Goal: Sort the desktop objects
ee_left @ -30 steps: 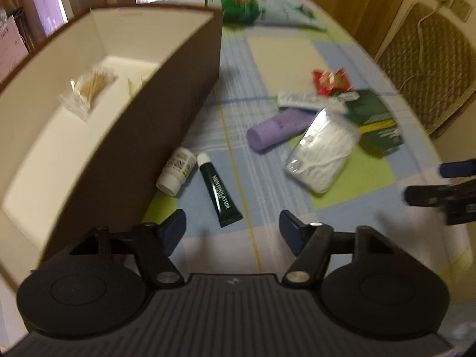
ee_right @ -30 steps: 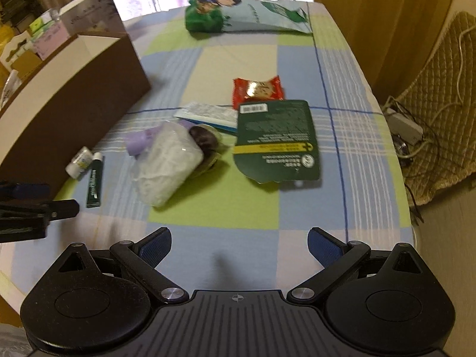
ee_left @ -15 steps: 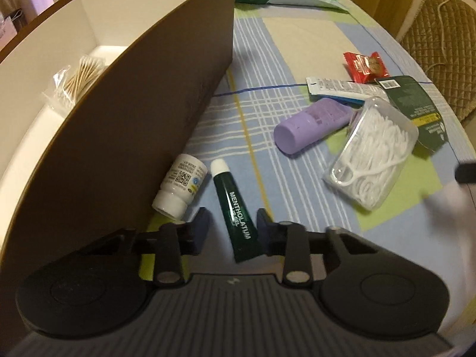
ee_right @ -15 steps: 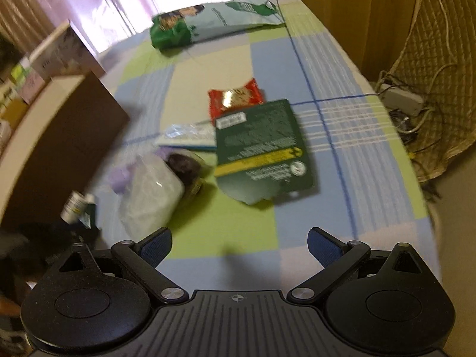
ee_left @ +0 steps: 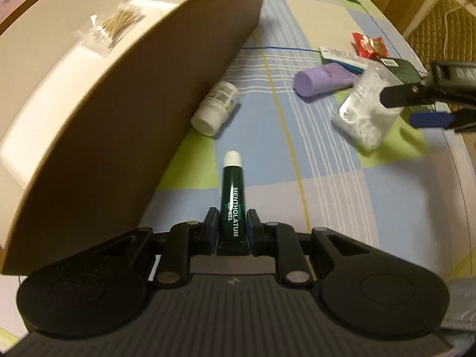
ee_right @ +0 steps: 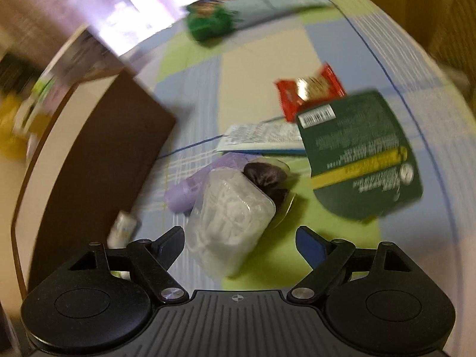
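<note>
Left hand-held gripper pinched the green ointment tube by its tail, beside the brown box, presumably for boxing; right hand-held gripper spread wide around the clear floss-pick case.

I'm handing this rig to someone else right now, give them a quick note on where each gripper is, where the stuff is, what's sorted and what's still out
Left gripper: shut on the green tube, near its tail end.
Right gripper: open, holding nothing, with the clear box of floss picks between its fingers.
Done: a bag of cotton swabs lies in the brown box.
Left on the tablecloth: white bottle beside the box wall, purple tube, dark round piece, flat white sachet, red snack packet, dark green pouch, green snack bag at the far end.
Next: probably carry the green tube into the box.
</note>
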`<state>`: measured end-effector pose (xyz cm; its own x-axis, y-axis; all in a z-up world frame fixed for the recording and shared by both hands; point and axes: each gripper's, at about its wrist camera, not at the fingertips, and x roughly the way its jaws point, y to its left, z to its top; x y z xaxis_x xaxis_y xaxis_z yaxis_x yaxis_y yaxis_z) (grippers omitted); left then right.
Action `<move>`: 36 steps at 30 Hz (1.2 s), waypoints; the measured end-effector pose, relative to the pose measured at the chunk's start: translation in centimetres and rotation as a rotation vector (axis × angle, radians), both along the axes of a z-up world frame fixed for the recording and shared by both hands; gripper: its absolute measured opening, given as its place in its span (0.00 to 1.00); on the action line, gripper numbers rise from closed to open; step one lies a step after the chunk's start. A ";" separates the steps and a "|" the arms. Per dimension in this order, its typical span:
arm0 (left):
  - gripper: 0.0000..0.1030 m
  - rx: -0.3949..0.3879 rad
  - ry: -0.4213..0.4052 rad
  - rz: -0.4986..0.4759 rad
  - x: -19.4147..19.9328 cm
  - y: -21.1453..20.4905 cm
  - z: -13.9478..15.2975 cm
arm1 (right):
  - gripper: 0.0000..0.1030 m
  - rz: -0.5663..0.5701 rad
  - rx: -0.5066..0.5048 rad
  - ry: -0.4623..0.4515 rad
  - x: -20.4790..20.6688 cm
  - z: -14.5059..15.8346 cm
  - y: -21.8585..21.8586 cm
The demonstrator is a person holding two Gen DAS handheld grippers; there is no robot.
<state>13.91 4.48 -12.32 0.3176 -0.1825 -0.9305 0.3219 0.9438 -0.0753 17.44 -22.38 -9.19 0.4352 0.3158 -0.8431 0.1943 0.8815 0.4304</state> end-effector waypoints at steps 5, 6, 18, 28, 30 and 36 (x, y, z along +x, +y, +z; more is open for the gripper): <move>0.18 0.001 -0.011 -0.005 0.3 0.3 0.0 | 0.86 -0.147 -0.006 0.041 1.7 -0.9 1.0; 0.19 0.001 -0.012 -0.007 0.4 0.3 0.1 | 0.85 -0.153 -0.010 0.037 1.9 -1.0 1.2; 0.20 -0.004 -0.017 -0.053 1.2 0.0 0.0 | 0.67 0.300 -0.164 0.089 -1.0 -0.9 2.1; 0.14 0.004 -0.023 -0.073 1.4 -0.8 0.0 | 0.89 0.352 -0.265 0.050 -3.6 -0.8 3.7; 0.14 -0.017 -0.009 -0.054 1.2 -0.3 0.0 | 0.88 0.358 -0.289 0.055 -3.9 -1.2 3.8; 0.20 -0.043 -0.012 -0.016 1.2 0.3 0.0 | 0.68 0.362 -0.321 0.056 -5.1 -2.6 3.5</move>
